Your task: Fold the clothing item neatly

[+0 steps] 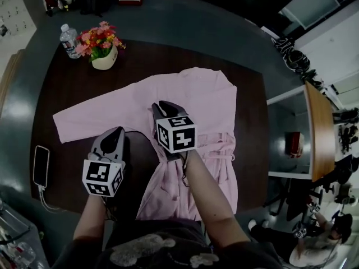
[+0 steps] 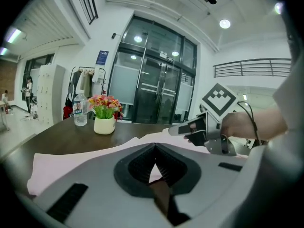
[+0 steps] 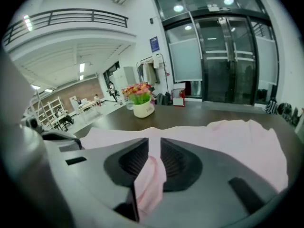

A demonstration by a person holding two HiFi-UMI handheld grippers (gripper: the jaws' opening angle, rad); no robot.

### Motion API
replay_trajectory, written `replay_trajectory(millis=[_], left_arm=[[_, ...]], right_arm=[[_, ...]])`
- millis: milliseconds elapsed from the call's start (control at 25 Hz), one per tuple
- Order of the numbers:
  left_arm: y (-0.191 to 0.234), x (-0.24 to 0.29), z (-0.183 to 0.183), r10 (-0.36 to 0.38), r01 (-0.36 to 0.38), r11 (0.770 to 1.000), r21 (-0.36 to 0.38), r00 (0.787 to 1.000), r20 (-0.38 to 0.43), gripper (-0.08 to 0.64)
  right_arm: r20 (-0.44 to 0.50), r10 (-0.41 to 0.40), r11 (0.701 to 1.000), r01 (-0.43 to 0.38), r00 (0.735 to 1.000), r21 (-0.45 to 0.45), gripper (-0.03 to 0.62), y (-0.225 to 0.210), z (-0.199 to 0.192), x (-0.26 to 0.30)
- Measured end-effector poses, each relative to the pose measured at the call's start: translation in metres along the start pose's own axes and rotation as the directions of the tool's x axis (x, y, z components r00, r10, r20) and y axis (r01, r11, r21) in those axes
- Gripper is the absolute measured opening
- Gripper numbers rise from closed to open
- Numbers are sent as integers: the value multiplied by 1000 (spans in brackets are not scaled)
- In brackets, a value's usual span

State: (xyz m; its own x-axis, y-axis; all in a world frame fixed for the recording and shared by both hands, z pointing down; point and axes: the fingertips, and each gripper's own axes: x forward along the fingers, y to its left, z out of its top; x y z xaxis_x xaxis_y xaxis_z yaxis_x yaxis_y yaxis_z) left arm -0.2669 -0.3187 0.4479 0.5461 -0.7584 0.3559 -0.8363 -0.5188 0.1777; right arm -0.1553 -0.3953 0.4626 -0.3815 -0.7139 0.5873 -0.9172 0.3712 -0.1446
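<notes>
Pink garment (image 1: 202, 105) lay spread on dark tbl (image 1: 73, 88), belt at waist. One sleeve stretched out sideways, hem nr person.

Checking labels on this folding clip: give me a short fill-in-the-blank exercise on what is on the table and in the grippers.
1. The right gripper is shut on a fold of the ____ garment.
2. The flowers stand in a ____ pot next to the water bottle.
3. In the head view, the phone lies near the table's ____ edge.
Missing words: pink; white; left.
</notes>
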Motion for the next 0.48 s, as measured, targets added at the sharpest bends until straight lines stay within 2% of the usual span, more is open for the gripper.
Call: replay_trajectory(millis=[40, 160, 240, 440, 480], left_arm=[[2, 0, -1, 4, -4, 1000, -2, 1000, -2, 9], [6, -2, 1, 18, -18, 1000, -3, 1000, 0, 9], [8, -5, 4, 25, -25, 1000, 2, 1000, 5, 9], [1, -24, 18, 45, -45, 999, -6, 998, 48, 9], [-2, -30, 19, 52, -52, 999, -12, 997, 54, 9]], right_arm=[[-6, 17, 1000, -17, 1000, -24, 60, 9, -5, 4], [16, 34, 998, -33, 999, -46, 64, 27, -14, 1], [40, 19, 999, -18, 999, -43, 64, 33, -19, -8], [110, -38, 999, 37, 993, 13, 59, 34, -29, -47], [128, -46, 999, 42, 991, 31, 39, 33, -29, -57]])
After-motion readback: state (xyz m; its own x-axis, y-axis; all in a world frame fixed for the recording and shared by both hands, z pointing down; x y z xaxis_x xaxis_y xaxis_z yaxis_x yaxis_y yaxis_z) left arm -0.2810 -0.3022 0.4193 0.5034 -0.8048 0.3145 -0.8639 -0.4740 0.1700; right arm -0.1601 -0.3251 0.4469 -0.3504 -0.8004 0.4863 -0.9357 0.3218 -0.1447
